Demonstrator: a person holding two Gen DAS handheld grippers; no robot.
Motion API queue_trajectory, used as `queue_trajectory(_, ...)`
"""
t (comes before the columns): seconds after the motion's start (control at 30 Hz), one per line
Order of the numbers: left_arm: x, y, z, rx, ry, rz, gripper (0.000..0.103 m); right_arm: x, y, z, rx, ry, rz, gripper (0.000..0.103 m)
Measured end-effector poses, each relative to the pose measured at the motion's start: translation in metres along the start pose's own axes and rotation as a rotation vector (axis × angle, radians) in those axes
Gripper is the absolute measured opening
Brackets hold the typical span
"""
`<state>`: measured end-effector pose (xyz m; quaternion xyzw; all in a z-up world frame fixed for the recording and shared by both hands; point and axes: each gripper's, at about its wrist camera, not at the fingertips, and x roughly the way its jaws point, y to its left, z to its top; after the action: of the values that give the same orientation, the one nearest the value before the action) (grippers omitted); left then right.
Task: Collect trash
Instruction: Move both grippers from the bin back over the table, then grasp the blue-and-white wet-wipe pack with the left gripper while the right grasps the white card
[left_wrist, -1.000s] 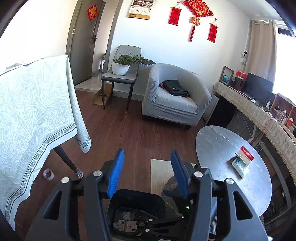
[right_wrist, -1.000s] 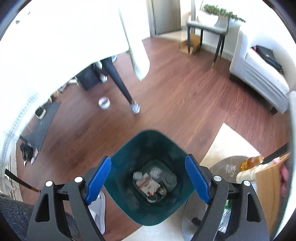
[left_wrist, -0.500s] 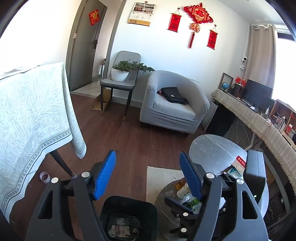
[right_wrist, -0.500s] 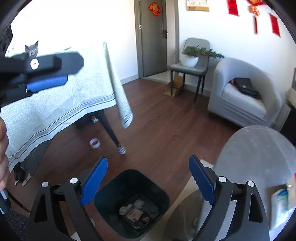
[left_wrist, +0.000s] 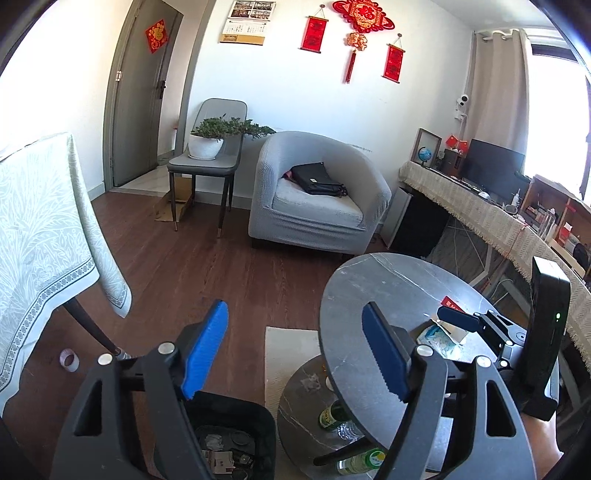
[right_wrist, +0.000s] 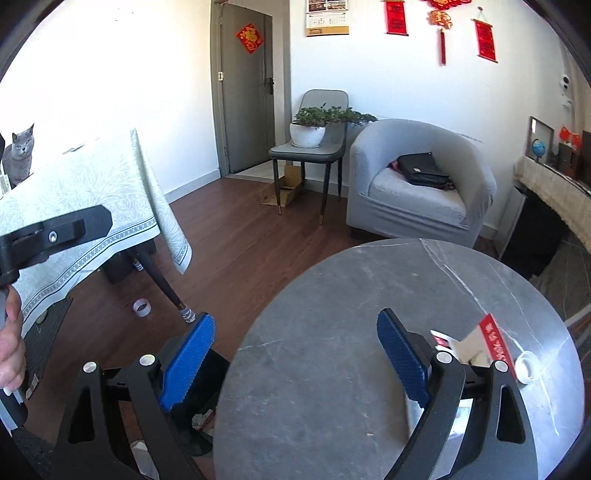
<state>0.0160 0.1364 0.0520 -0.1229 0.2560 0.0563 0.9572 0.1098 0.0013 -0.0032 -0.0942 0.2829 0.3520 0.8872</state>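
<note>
black bin (left_wrist: 236, 417), crumpled trash (left_wrist: 221, 452) inside

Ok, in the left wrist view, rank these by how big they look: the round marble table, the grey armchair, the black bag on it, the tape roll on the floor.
1. Round marble table, though nearness to the camera inflates it.
2. Grey armchair, farther off, so possibly comparable in reality.
3. Black bag.
4. Tape roll.

Both grippers are chunky black plastic frames with triangular cutouts and shiny silver screws at the joints. The left gripper (left_wrist: 293, 352) and right gripper (right_wrist: 295, 360) each have ribbed blue pads (left_wrist: 205, 349) on the fingers. There's also a small green light on the right one's body.
</note>
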Motion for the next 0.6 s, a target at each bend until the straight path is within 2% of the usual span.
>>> queue_trajectory(0.13, 0.013, -0.026, -0.008, 0.033, 0.036, -0.016, 0.078, -0.014, -0.033, -0.002, 0.042, 0.001, -0.041, 0.09)
queue_trajectory(0.37, 0.034, -0.072, -0.024, 0.088, 0.091, -0.088, 0.078, -0.04, -0.104, -0.004, 0.142, -0.004, -0.125, 0.091)
queue_trajectory(0.5, 0.048, -0.094, -0.031, 0.082, 0.129, -0.132, 0.078, -0.039, -0.132, -0.013, 0.182, 0.022, -0.143, 0.091)
queue_trajectory(0.6, 0.061, -0.11, -0.039, 0.081, 0.159, -0.162, 0.078, -0.031, -0.143, -0.023, 0.194, 0.037, -0.121, 0.09)
